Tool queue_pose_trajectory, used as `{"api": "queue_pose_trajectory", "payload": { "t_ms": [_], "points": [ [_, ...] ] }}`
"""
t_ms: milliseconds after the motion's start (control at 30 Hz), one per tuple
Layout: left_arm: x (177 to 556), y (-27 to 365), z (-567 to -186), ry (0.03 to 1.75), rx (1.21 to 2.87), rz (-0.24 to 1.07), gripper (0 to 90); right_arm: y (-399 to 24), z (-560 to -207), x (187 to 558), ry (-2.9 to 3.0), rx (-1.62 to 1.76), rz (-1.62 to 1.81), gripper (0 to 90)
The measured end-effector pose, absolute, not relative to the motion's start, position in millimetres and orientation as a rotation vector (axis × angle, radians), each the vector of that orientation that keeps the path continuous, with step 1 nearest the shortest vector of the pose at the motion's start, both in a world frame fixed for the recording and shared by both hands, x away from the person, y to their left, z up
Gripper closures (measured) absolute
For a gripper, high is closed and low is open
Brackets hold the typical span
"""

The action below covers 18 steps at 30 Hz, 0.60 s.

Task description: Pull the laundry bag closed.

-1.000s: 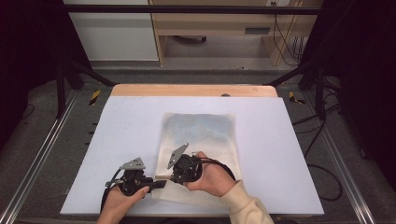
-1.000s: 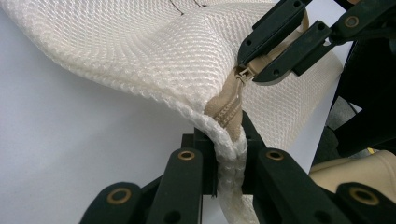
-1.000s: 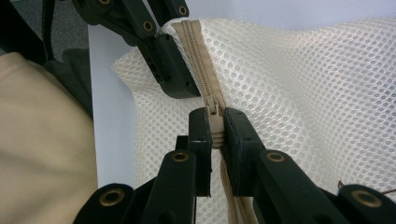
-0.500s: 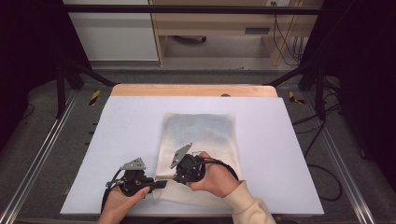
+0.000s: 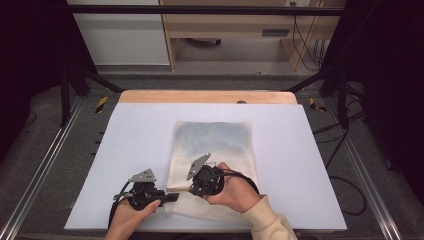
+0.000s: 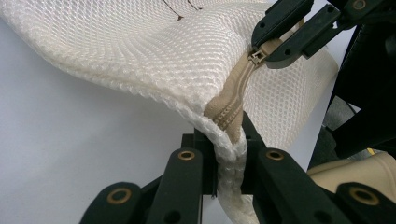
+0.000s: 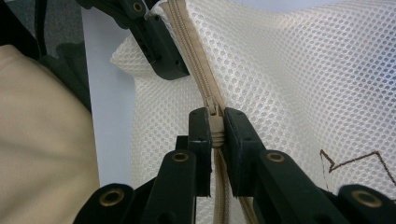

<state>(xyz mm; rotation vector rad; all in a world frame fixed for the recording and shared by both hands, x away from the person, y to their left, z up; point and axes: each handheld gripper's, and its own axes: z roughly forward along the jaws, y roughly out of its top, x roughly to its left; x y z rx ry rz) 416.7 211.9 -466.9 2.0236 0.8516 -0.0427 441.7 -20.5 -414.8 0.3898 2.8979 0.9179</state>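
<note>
Mesh bag [image 5: 215, 165] unmoved: left claw [image 6: 229, 144] stays clamped on its corner, right claw [image 7: 215, 128] on zipper pull [image 7: 215, 122].

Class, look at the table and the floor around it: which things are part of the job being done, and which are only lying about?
In the job:
- mesh bag
- its zipper pull, pinched by the right gripper
- bag's zipper-end corner, clamped by the left gripper

Lying about:
- cables on the floor
- wooden cabinet behind the table

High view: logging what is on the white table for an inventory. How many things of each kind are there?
Mesh bags: 1
Grippers: 2, left gripper and right gripper
Total: 3
</note>
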Motion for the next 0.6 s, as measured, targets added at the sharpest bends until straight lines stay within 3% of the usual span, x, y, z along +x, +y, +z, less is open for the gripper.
{"api": "queue_pose_trajectory", "payload": {
  "t_ms": [600],
  "points": [
    [417.5,212.9,-467.7,0.857,2.023,-0.046,83.2,-34.1,-414.8,442.0,2.889,0.443,0.915,82.0]
  ]
}}
